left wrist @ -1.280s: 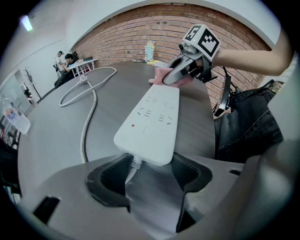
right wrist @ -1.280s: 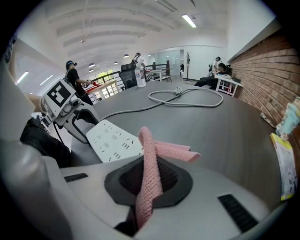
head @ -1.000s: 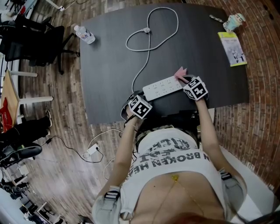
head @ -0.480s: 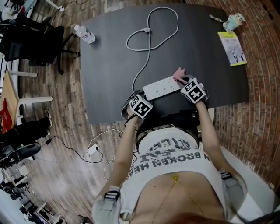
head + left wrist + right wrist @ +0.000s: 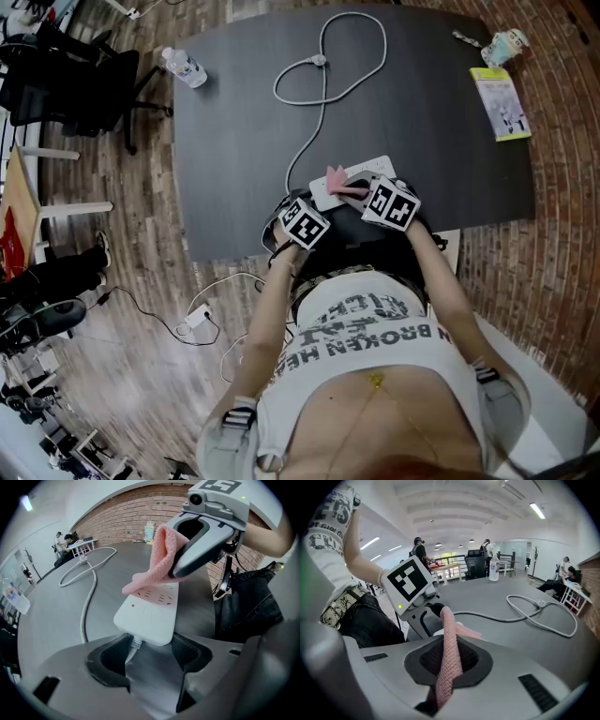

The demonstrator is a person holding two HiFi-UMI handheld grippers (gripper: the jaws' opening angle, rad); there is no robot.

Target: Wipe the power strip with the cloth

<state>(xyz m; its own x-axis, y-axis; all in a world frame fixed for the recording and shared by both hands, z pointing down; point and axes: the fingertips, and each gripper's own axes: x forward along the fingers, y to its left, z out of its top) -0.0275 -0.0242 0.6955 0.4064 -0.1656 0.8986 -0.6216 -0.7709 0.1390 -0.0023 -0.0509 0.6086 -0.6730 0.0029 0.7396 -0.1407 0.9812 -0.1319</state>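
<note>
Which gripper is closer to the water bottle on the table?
Left. The left gripper, fingers closed on the end of the power strip, is nearer the water bottle at the table's far-left corner. The right gripper, pinching the pink cloth, sits farther right.

Knitted pink cloth (image 5: 449, 658); smooth white plastic power strip (image 5: 150, 613).

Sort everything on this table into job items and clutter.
Job: power strip, its cable, pink cloth in the right gripper, left gripper on the strip's end.
Lying about: water bottle, booklet, small pale object beyond it.
</note>
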